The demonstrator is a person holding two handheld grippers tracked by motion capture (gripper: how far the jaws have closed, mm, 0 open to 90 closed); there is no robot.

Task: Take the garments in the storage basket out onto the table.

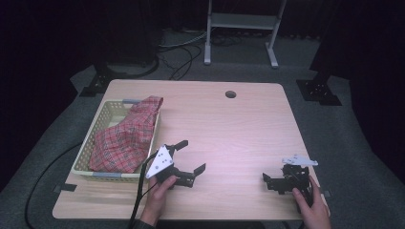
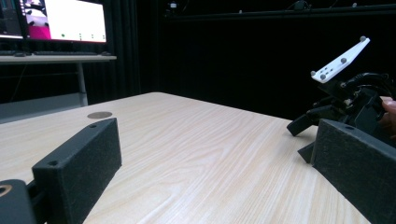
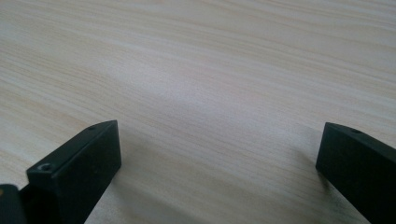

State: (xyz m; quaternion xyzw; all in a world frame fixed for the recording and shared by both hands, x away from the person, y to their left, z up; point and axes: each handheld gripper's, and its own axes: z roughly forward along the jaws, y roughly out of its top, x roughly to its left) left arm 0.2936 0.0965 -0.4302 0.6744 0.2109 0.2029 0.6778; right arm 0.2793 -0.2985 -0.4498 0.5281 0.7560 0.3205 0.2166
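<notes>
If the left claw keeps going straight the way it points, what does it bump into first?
Probably the right claw, which sits ahead and a bit to one side across the bare table. The left claw might slide past it; depth is hard to judge.

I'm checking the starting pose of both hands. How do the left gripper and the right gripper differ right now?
The left gripper sits near the basket holding the plaid cloth, while the right gripper sits near the table's right front corner. The left gripper's plate tilts up steeply; the right gripper's plate lies nearly flat. The left gripper looks level across the table; the right gripper angles down at it. Both are open, empty, and held by a hand.
</notes>
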